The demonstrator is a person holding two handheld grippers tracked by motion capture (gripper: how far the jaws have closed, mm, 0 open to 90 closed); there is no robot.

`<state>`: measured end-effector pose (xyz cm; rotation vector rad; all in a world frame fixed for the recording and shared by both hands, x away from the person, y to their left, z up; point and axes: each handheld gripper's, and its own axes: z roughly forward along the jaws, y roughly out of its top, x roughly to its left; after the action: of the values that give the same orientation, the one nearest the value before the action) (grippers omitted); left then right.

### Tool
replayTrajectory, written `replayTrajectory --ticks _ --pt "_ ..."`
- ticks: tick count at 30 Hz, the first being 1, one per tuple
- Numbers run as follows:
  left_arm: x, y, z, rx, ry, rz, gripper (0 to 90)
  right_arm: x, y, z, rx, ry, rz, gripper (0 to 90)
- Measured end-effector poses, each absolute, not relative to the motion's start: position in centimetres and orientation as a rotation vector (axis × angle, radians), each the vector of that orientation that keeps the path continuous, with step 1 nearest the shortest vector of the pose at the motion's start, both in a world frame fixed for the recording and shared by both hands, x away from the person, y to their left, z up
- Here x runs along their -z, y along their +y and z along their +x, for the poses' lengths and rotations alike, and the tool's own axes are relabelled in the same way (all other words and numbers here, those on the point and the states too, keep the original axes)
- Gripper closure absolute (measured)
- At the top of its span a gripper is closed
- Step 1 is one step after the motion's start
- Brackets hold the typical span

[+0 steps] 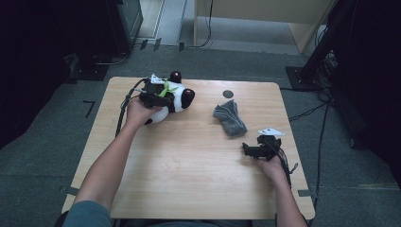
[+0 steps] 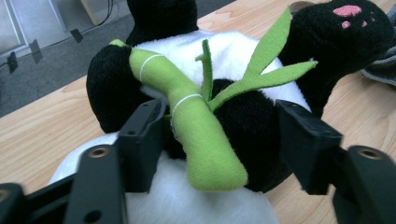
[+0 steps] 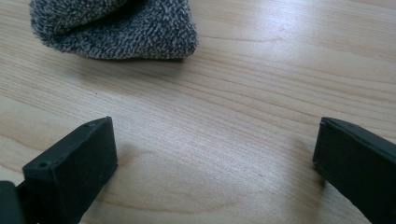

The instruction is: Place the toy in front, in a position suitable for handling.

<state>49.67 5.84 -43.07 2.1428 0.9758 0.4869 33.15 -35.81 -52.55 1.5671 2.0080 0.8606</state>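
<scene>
A black-and-white panda plush (image 1: 178,100) lies at the table's far left, hugging a green bamboo stalk (image 2: 196,126) with leaves. My left gripper (image 1: 158,92) reaches onto it from the left. In the left gripper view, my left gripper (image 2: 219,135) has its jaws on either side of the stalk and the black arm behind it, pressing into the plush (image 2: 233,51). A crumpled grey cloth (image 1: 229,118) lies right of centre. My right gripper (image 1: 248,150) rests low near the right edge, open over bare wood, and the cloth (image 3: 116,28) lies just ahead of that gripper (image 3: 215,154).
The light wooden table (image 1: 189,161) has a small dark round hole (image 1: 228,93) near its far edge. Cables trail on the grey floor at right (image 1: 307,112). Dark equipment stands at both sides, and a wooden cabinet (image 1: 265,14) at the back.
</scene>
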Motion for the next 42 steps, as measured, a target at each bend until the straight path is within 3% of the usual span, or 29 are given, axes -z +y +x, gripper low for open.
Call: replayTrajectory --ticks 9,13,26,35,42 --pt "42.5 5.8 49.4 -0.442 1.011 2.153 59.4 52.6 -35.8 33.2 -0.862 2.011 1.562 0.0" --pt "41.5 6.1 48.9 -0.446 1.007 2.140 64.6 52.6 -35.8 33.2 -0.862 2.011 1.562 0.0" --pt "37.6 6.0 41.5 -0.374 0.891 2.143 65.1 52.5 -35.8 33.2 -0.864 2.011 1.564 0.0" --pt "39.6 5.1 34.6 -0.306 0.838 2.171 64.4 52.6 -35.8 33.1 -0.855 1.988 1.583 0.0" --pt "41.1 4.1 32.1 -0.240 0.800 2.148 63.0 52.6 -35.8 33.1 -0.851 1.980 1.590 0.0"
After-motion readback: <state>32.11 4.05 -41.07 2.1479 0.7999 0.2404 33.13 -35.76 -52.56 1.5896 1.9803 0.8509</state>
